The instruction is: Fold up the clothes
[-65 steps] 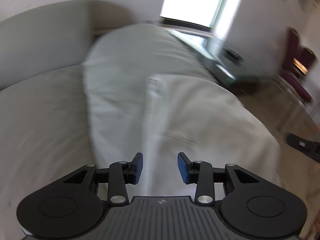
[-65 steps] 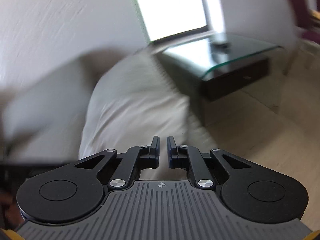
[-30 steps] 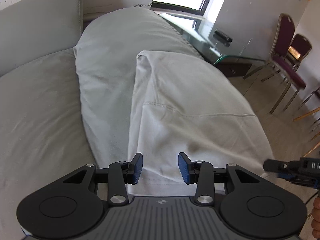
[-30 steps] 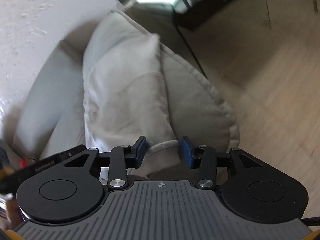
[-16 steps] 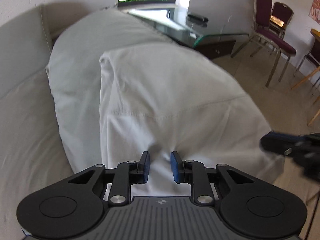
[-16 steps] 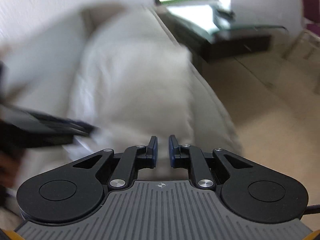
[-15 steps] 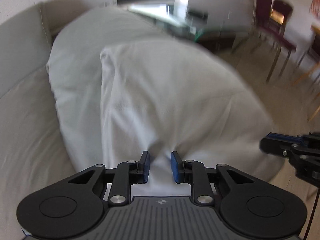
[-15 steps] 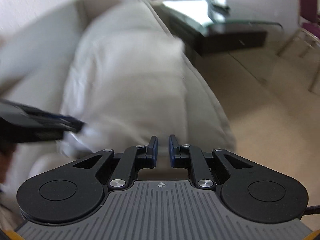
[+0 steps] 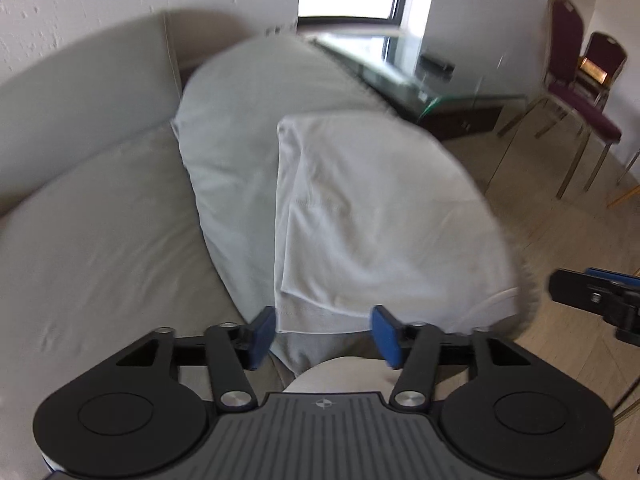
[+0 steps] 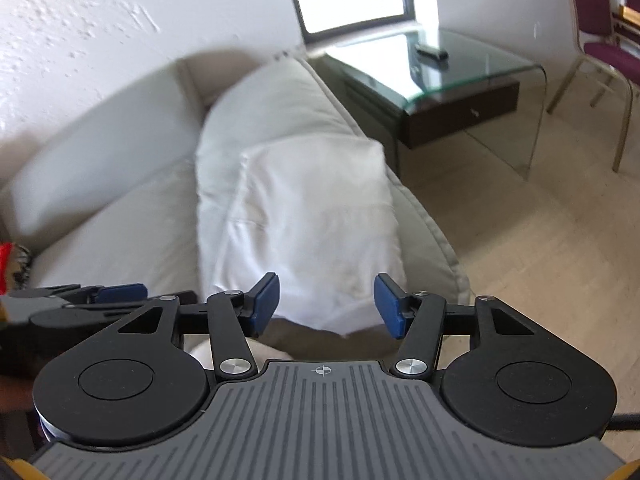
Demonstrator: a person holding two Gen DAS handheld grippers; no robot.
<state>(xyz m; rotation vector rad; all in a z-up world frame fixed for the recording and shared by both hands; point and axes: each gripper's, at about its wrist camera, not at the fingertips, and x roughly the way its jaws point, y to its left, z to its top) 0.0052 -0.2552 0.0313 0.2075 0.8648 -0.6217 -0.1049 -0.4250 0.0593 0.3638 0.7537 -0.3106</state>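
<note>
A shirt (image 9: 380, 216) lies folded over the sofa arm (image 9: 256, 120), with the seat (image 9: 104, 240) to its left. Behind the arm stands a glass tabletop (image 10: 460, 68) carrying a remote (image 10: 431, 53); chairs (image 9: 580, 92) stand further right.

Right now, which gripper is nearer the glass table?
Right. Right gripper: glass table's side of the garment; left gripper: seat side. Both jaws just opened, gripping nothing.
</note>
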